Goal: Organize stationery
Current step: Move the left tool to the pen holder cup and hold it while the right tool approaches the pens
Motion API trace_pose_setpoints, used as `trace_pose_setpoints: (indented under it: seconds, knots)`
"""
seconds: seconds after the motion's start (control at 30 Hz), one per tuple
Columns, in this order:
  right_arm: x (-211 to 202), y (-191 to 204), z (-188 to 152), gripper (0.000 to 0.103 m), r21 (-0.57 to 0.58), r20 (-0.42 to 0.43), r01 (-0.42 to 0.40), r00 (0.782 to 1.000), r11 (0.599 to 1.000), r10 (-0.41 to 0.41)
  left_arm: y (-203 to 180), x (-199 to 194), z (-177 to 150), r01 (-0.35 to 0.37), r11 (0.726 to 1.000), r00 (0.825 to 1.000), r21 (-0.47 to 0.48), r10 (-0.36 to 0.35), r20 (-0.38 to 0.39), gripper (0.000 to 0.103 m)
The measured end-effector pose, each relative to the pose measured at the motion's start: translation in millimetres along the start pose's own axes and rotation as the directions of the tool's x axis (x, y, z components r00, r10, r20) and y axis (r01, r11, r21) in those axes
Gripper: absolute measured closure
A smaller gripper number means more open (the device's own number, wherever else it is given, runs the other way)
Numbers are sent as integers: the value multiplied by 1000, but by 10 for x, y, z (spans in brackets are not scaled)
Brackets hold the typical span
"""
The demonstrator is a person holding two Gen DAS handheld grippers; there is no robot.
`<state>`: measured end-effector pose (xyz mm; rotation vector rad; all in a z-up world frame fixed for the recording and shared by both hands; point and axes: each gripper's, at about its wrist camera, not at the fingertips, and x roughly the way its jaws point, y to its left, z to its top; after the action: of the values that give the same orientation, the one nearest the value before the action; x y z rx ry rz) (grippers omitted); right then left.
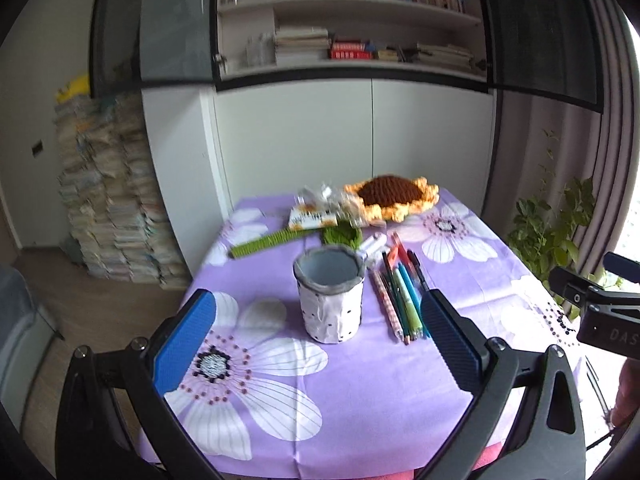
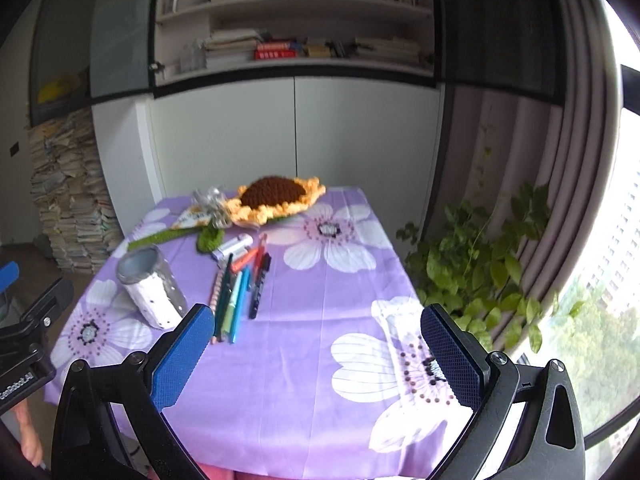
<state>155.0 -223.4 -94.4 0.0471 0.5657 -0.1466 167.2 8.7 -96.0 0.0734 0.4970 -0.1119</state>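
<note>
Home study, bookshelves (image 1: 360, 12), floral-clothed table (image 1: 360, 380), curtains (image 2: 532, 140)

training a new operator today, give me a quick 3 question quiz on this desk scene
1. True or false: the pen holder already has pens in it.
2. Which side of the holder do the pens lie on in the left wrist view: A left, B right?
3. What state are the left gripper and right gripper in?

Key: 1 false, it looks empty. 2 B. 3 both open, holding nothing.
</note>
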Motion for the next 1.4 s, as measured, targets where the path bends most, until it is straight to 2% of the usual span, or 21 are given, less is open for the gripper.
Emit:
trace_pose_setpoints:
  seconds: [0.17, 0.3, 0.4, 0.43, 0.47, 0.5, 0.57, 0.63, 0.7, 0.77, 0.83, 0.9, 0.97, 1.3, 1.4]
  knots:
    - [494, 27, 76, 0, 3, -80, -16, 997, 1000, 16, 68, 417, -4, -25, 999, 998, 22, 26, -53, 2]
    - [857, 50, 147, 0, 4, -144, -39, 989, 999, 39, 120, 660, -67, 38, 999, 995, 27, -35, -94, 2]
    - [1119, 81, 195, 0, 16, -200, -81, 976, 997, 83, 154, 812, -123, 46, 998, 994, 44, -41, -103, 2]
    - [1202, 85, 211, 7, 18, -210, -84, 974, 996, 86, 165, 858, -127, 50, 998, 994, 49, -44, -101, 3]
    - [1289, 93, 227, 21, 16, -222, -88, 971, 996, 90, 173, 898, -116, 55, 997, 994, 51, -50, -99, 4]
    - [1382, 104, 246, 28, 12, -240, -97, 966, 995, 98, 177, 931, -100, 69, 996, 993, 51, -64, -96, 5]
    - [1568, 106, 281, 56, 31, -289, -131, 948, 991, 134, 170, 1003, -67, 81, 995, 993, 59, -75, -95, 6]
    - [1752, 103, 302, 63, 70, -329, -167, 927, 984, 180, 153, 1084, -41, 92, 993, 993, 74, -85, -87, 7]
    - [1909, 137, 317, 63, 87, -357, -192, 910, 978, 211, 138, 1147, -41, 102, 991, 992, 83, -95, -84, 8]
    - [1993, 180, 331, 63, 78, -367, -190, 907, 979, 206, 128, 1201, -57, 123, 989, 990, 87, -115, -87, 9]
    - [2078, 208, 338, 63, 68, -379, -186, 904, 980, 198, 123, 1237, -53, 152, 985, 986, 84, -145, -85, 15]
    - [2134, 211, 349, 63, 71, -388, -188, 899, 980, 201, 116, 1252, -45, 189, 979, 980, 82, -182, -84, 29]
    - [2175, 204, 360, 63, 79, -394, -193, 895, 978, 209, 93, 1264, -32, 225, 970, 972, 88, -218, -88, 34]
    - [2256, 276, 406, 63, 63, -406, -187, 893, 980, 196, 114, 1259, -46, 264, 956, 964, 129, -256, -72, 34]
    - [2277, 290, 407, 63, 51, -409, -183, 893, 982, 187, 166, 1228, -52, 245, 959, 969, 141, -238, -67, 34]
